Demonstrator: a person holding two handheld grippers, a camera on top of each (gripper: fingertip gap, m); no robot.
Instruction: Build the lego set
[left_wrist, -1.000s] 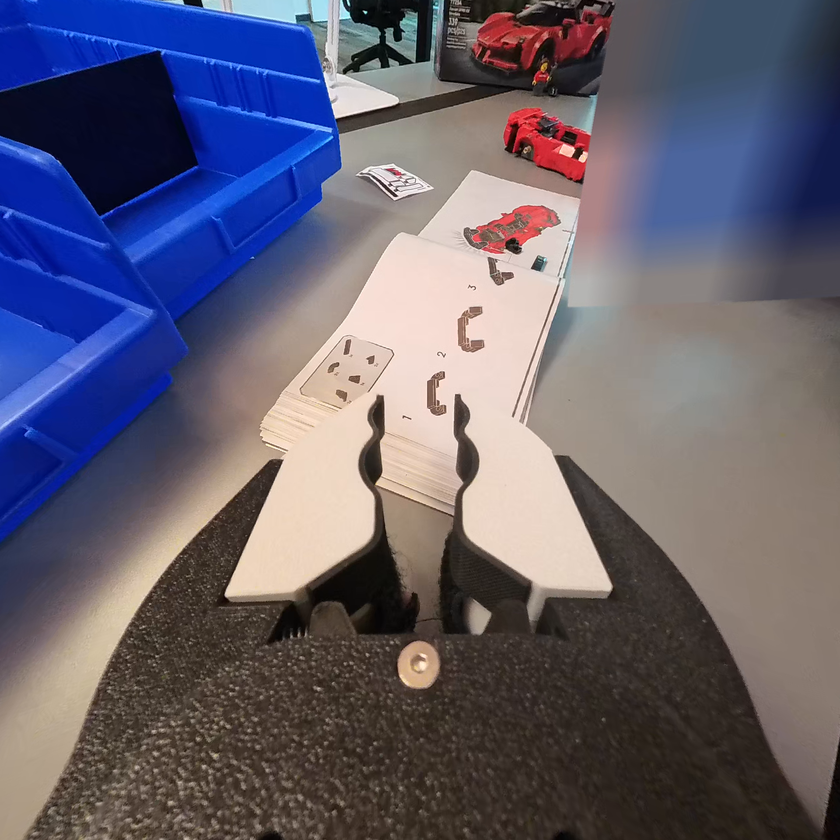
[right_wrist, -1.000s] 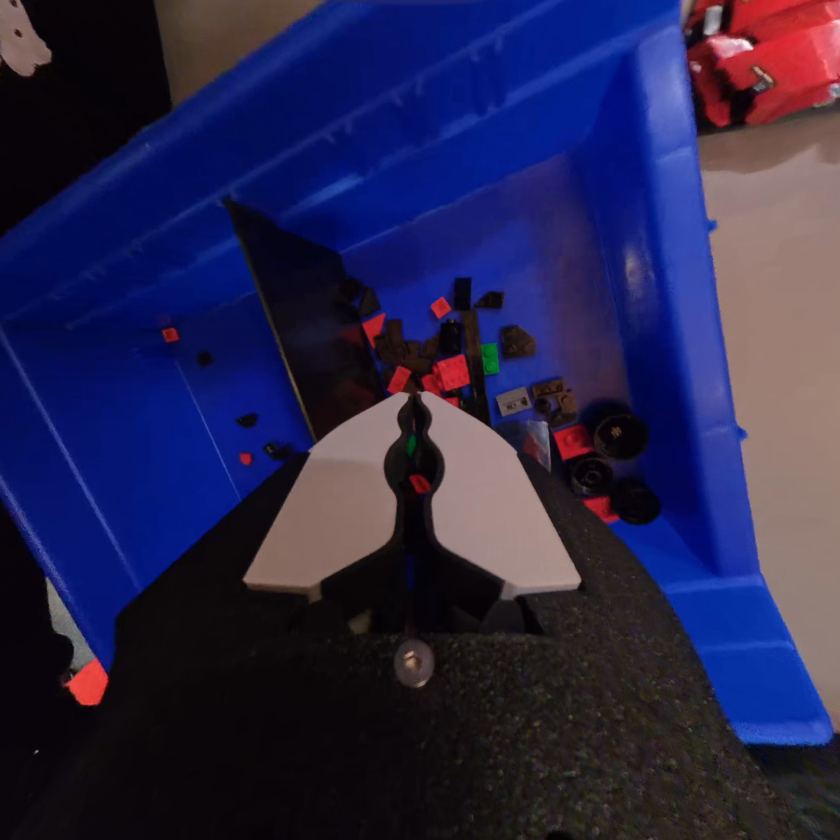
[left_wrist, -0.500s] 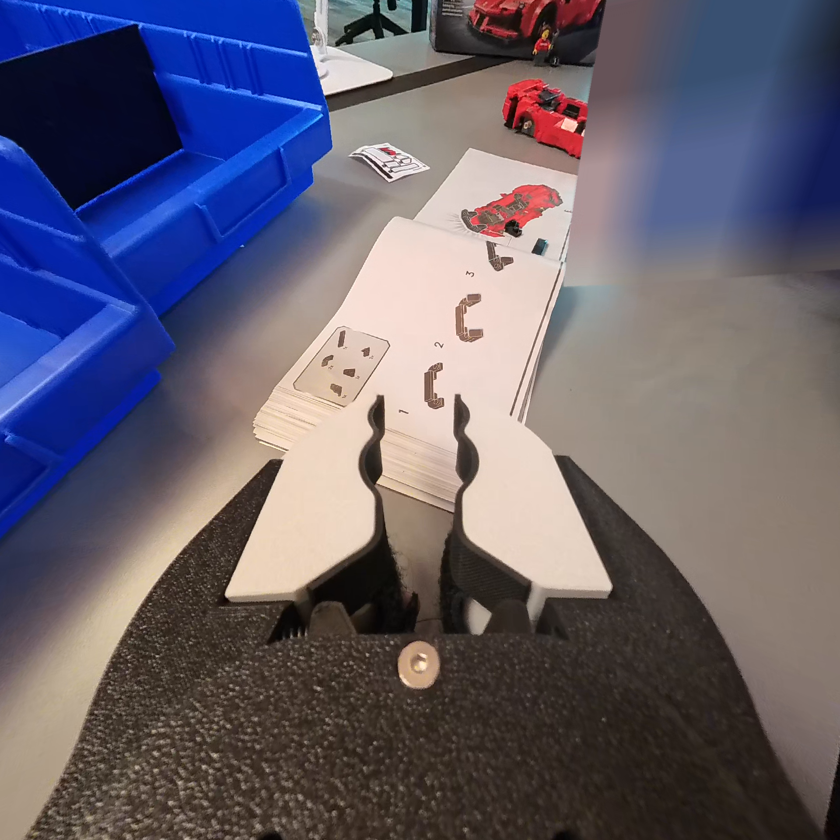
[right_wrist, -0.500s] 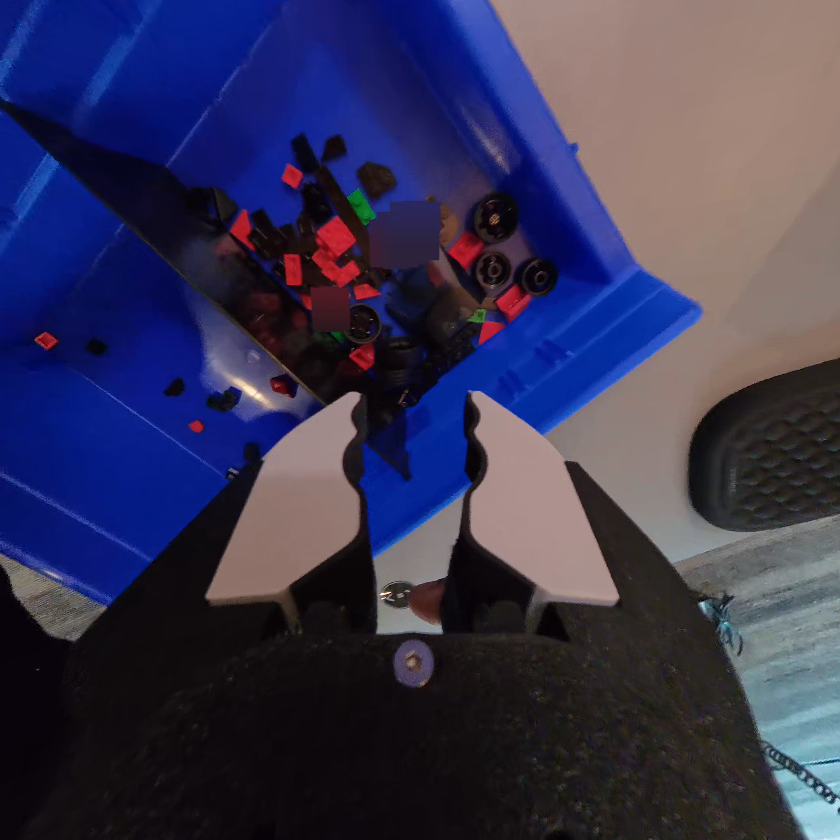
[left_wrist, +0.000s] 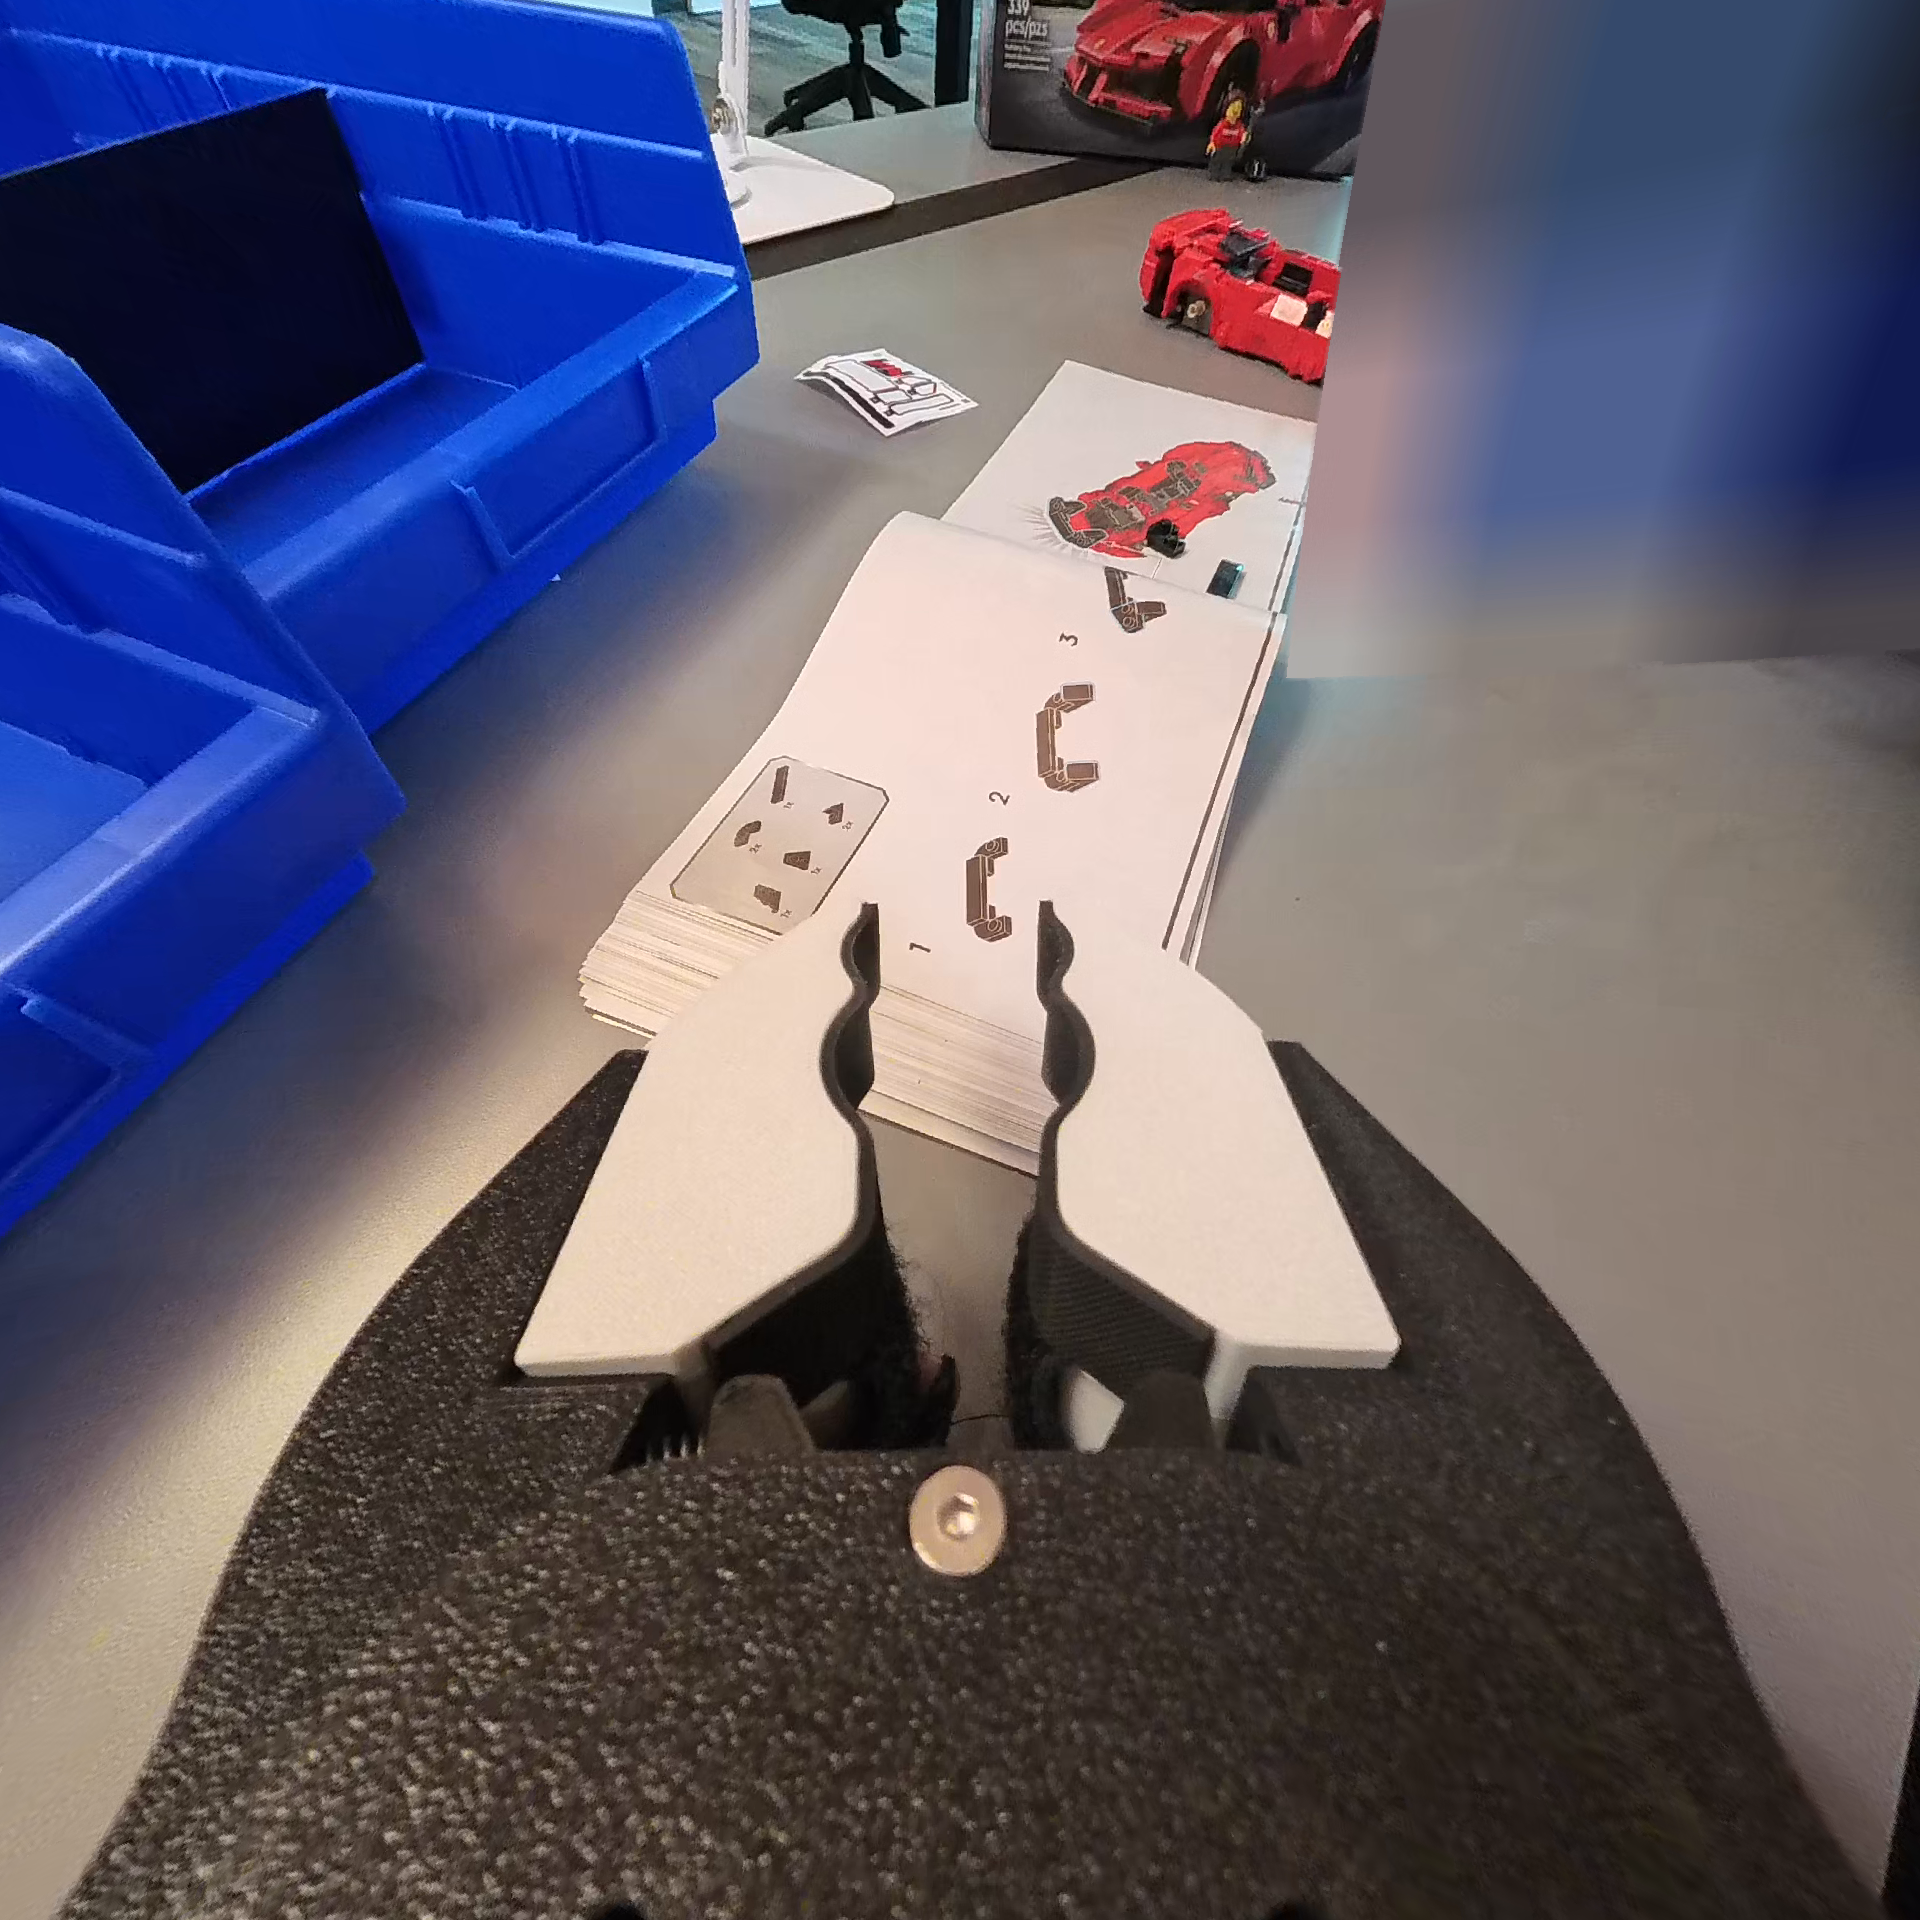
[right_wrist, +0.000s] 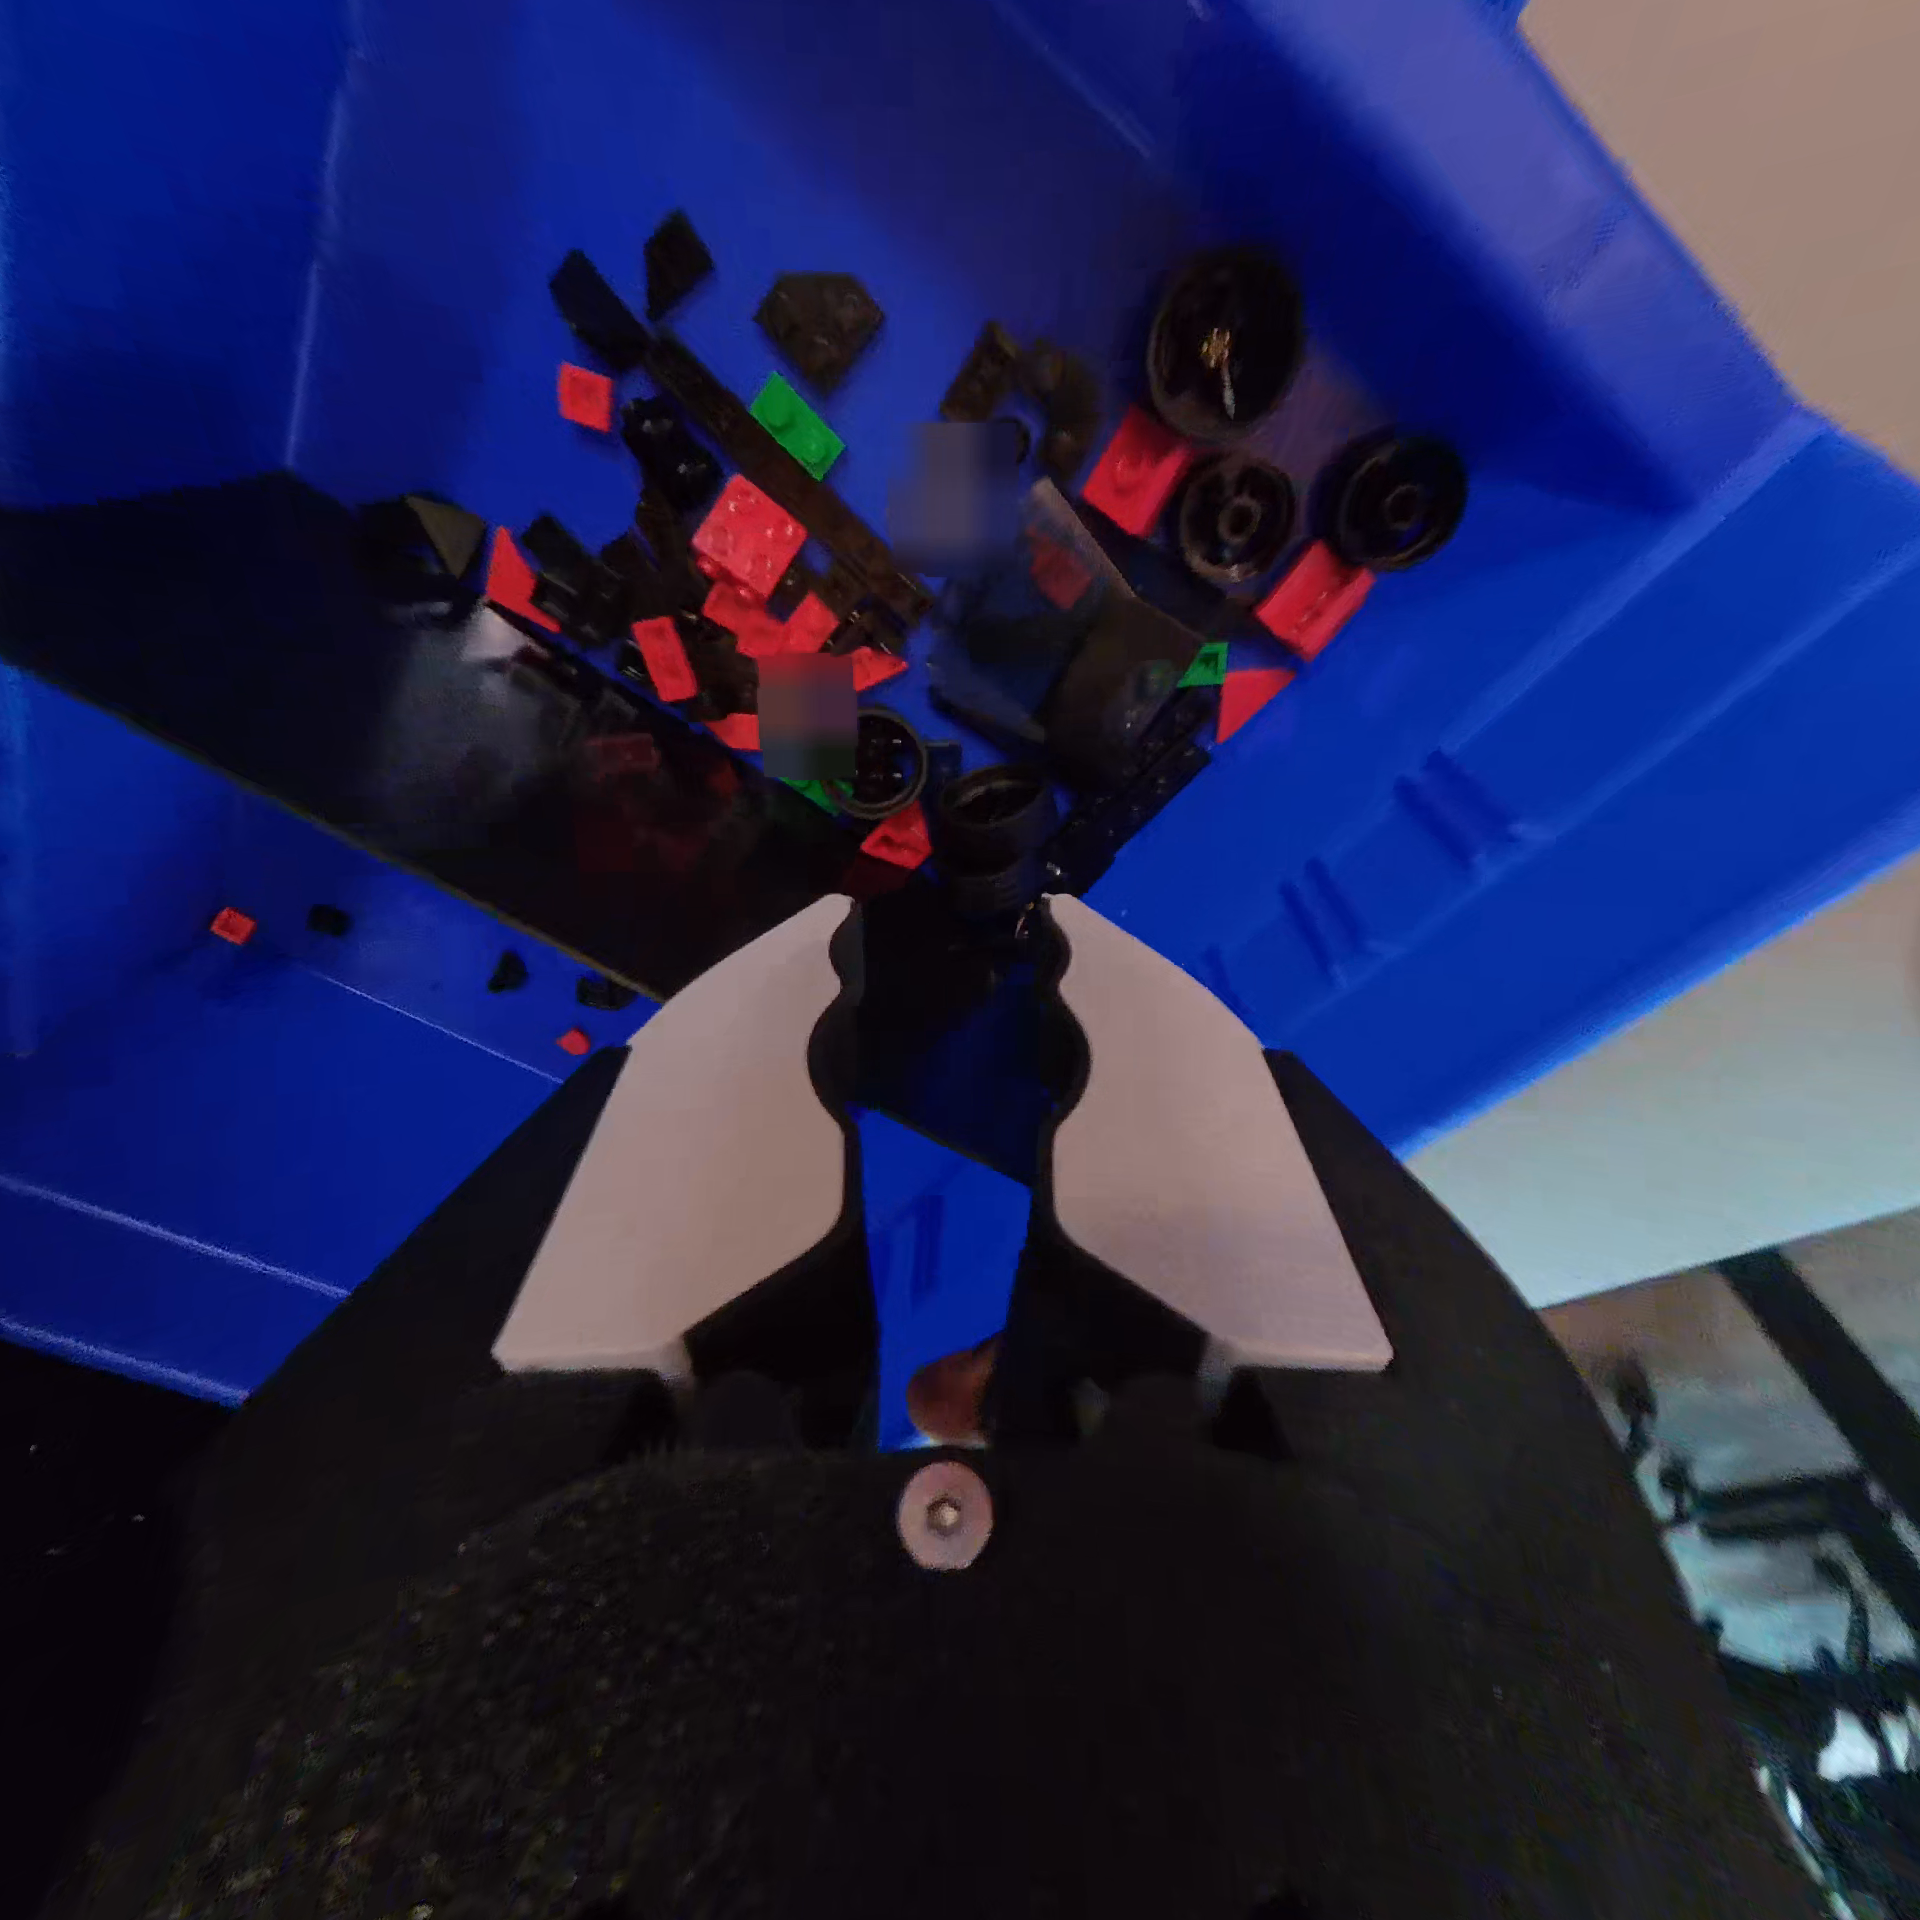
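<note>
My left gripper is open and empty, low over the grey table, its tips at the near edge of the open instruction booklet. A partly built red lego car stands far behind the booklet. My right gripper is open and empty above a blue bin split by a black divider. The bin's right compartment holds several loose red bricks, green plates, black pieces and black wheels. The gripper tips hover just over a black round piece near the bin's front wall.
Two blue bins stand left of the booklet. A sticker sheet lies behind it, and the set's box stands at the back. The table's edge and floor show at the right of the right wrist view.
My right gripper opened from shut, swung over the bin, then dropped closer to the pieces. My left gripper stayed open and drifted slightly along the booklet.
</note>
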